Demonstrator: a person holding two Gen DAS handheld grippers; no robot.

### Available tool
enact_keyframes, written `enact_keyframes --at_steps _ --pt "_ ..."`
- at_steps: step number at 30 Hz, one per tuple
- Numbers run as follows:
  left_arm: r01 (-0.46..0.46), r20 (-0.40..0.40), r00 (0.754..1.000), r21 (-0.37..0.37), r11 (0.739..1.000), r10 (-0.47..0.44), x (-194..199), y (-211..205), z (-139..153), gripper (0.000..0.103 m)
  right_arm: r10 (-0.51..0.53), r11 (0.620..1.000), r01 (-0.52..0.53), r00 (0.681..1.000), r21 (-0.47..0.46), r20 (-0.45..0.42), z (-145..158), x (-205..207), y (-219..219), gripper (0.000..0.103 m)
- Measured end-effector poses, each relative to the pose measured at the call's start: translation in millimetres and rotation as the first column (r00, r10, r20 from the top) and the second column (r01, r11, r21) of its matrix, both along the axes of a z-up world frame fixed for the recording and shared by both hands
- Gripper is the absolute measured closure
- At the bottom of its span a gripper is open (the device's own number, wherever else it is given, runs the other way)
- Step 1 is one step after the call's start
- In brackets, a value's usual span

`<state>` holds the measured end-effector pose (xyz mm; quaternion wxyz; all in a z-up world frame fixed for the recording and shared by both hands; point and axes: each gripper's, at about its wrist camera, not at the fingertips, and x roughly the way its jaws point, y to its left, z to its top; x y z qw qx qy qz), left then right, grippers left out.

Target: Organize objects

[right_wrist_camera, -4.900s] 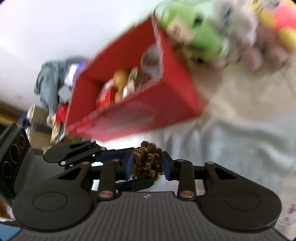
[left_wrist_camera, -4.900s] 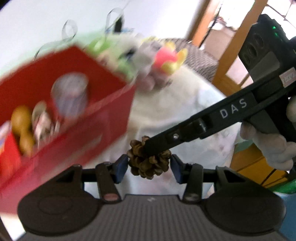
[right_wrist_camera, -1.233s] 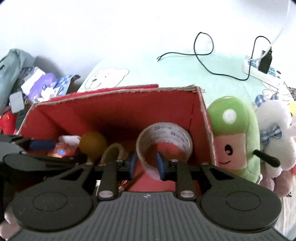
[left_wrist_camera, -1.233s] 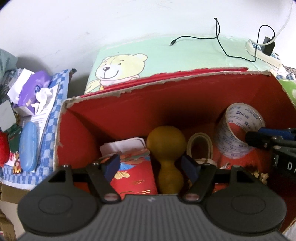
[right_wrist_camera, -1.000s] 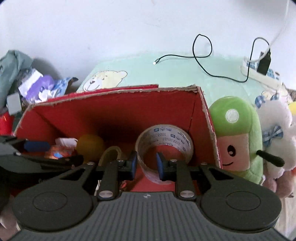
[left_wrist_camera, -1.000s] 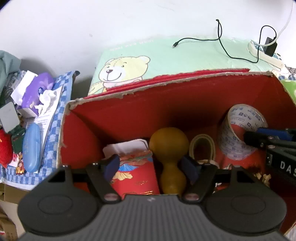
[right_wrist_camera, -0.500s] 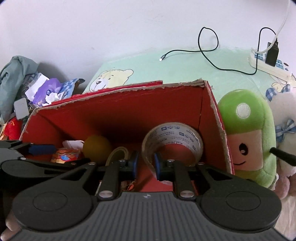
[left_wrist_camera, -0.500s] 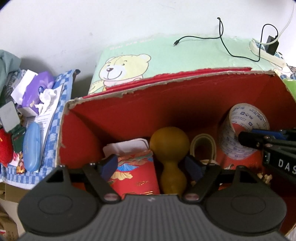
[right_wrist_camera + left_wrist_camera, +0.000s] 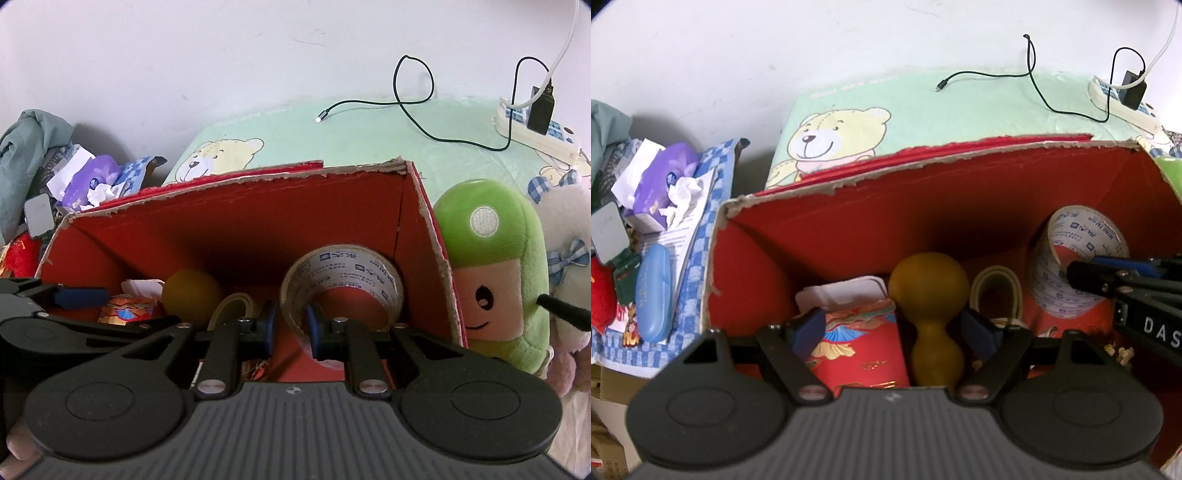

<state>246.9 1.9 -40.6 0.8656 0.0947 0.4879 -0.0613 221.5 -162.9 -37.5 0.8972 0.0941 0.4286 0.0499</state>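
Inside the red cardboard box point(image 9: 236, 236) on the bed, our right hand-held gripper point(image 9: 289, 325) was clamped on the wall of the big tape roll point(image 9: 341, 284), one pad inside the ring and one pad outside. The roll stood on its edge in the right corner of the box, close to the side wall. Our left hand-held gripper point(image 9: 895, 330) hung above the middle of the box with its jaws wide apart, and it held nothing. The brown gourd point(image 9: 932, 314) and a red packet point(image 9: 860, 347) lay below it, between the pads but not pressed.

We judged that the grip on the roll was thin, only on one side of the ring. If we lifted fast, the roll could swing or slip and fall on the smaller tape ring point(image 9: 997, 291) beside the gourd. The torn box wall could also catch the roll on the way up. The two grippers were near each other, so they could collide.

The roll was pale and wide, with blue print around its inner core, and it looked stiff and light.
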Motion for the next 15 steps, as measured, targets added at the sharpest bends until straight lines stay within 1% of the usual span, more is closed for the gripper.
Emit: enact_keyframes --at_steps 9,12,13,15 --pt "0.01 0.019 1.0 0.001 1.0 -0.01 -2.4 -1.2 1.8 0.02 -0.002 0.999 0.002 1.0 -0.035 -0.003 -1.9 0.5 2.5 0.087" --pt "0.015 0.021 1.0 0.004 1.0 -0.015 -2.5 -1.6 1.7 0.018 0.004 0.996 -0.004 1.0 -0.092 -0.003 -4.2 0.3 9.5 0.086" --pt "0.018 0.022 1.0 0.004 1.0 -0.018 -2.6 -1.3 1.9 0.018 0.004 0.995 -0.005 1.0 -0.095 -0.004 -4.4 0.3 9.9 0.086" --pt "0.021 0.025 0.999 0.003 1.0 -0.021 -3.0 -1.1 2.2 0.018 0.01 0.998 -0.011 1.0 -0.068 -0.009 -4.8 0.8 6.7 0.086"
